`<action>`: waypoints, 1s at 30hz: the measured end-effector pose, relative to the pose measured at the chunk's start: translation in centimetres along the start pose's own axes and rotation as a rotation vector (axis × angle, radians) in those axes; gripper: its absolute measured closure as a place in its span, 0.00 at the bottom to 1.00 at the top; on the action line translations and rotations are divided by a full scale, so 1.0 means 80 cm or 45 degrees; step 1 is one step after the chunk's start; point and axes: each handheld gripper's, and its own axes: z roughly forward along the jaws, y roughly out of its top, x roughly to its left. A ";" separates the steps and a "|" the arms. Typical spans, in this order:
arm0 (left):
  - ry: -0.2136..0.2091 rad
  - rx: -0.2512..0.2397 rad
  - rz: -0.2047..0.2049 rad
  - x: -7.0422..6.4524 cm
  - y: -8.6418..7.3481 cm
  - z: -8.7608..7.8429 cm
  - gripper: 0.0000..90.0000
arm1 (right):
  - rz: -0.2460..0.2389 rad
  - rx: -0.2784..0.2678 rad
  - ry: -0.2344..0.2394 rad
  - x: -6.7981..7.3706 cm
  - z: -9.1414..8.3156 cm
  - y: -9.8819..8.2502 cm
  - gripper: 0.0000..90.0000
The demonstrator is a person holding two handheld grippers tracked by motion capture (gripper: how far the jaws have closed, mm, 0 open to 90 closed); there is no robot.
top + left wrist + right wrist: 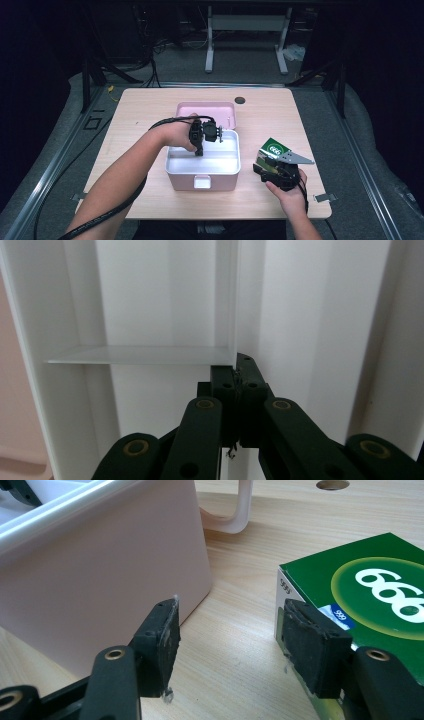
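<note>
Reaching into pink box (202, 175), left gripper (200, 150) pinching white divider (150, 355); right gripper (227, 640) spread beside green carton (370, 580).

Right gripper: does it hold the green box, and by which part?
Nothing is held. The right gripper stands open; the green box lies beside one jaw, not between them.

1. We see a light wooden table (150, 107) at the centre of the high view, with a round dark hole (240, 100) near its far edge.
2. Grey floor (240, 62) surrounds it, lit at the top centre and falling into darkness at both sides.
3. A white frame stand (247, 37) rests at the upper centre.
4. Black cables (150, 60) lie tangled at the upper left.
5. Metal rails (50, 170) run diagonally at the left and right.
</note>
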 end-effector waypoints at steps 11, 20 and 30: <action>0.014 -0.014 0.005 -0.005 -0.002 -0.008 0.99 | -0.003 0.000 0.004 0.000 0.000 0.000 0.45; 0.036 -0.035 0.005 -0.010 -0.006 -0.018 0.99 | 0.002 -0.003 0.001 0.000 0.000 0.000 0.45; 0.052 -0.032 0.006 -0.012 -0.006 -0.038 0.99 | 0.001 0.002 0.003 0.001 0.001 0.000 0.45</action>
